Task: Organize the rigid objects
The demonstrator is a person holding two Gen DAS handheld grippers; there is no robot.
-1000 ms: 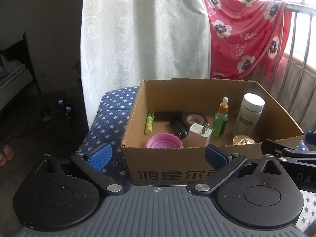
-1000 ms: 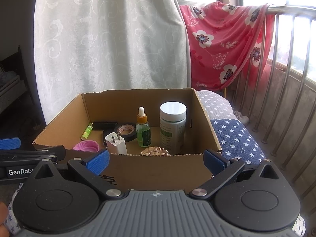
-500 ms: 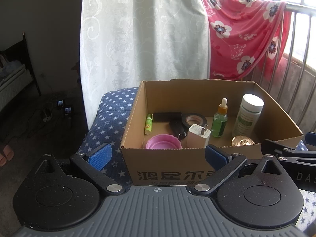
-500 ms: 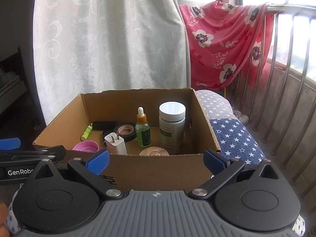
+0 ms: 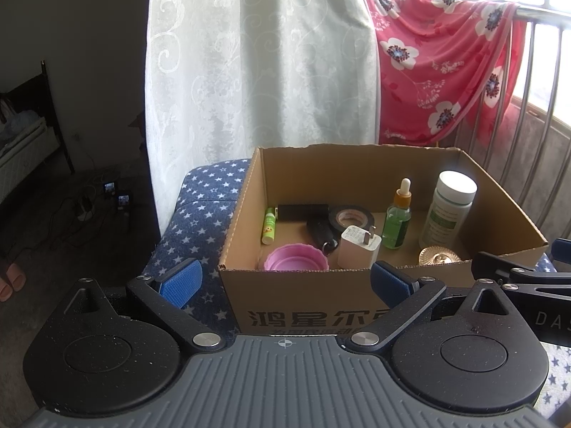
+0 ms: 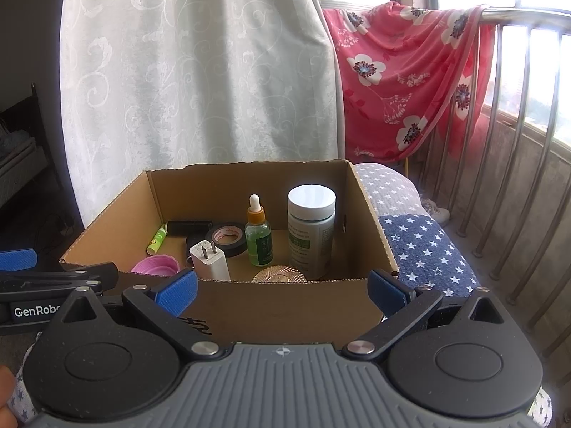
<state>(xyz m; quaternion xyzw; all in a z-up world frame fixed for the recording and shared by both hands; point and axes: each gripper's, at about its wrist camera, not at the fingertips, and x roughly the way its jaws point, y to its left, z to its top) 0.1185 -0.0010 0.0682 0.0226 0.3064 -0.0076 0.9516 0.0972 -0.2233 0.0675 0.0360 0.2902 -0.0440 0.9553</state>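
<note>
The left gripper [image 5: 285, 280] and the right gripper [image 6: 282, 290] both hang in front of a cardboard box [image 5: 296, 296], each with its 2 blue-padded fingers spread wide and nothing between them. The box stands open on a blue cushion with white stars [image 5: 200, 210]. Inside, near the front wall, lie a pink lid [image 5: 295, 257], a white plug adapter [image 5: 358, 246] with 2 prongs up, and a gold ribbed cap [image 5: 439, 255]. Behind these, a green dropper bottle [image 5: 398, 219] and a white-capped pill bottle [image 5: 448, 210] stand upright, just beside each other toward the right wall. Toward the back left lie a green lip balm tube [image 5: 269, 225], a black bar-shaped item [image 5: 302, 211] and a roll of black tape [image 5: 351, 217]. A white patterned curtain [image 5: 257, 64] hangs behind the box, with a red floral cloth [image 5: 439, 71] draped on a metal railing [image 6: 517, 135].
</note>
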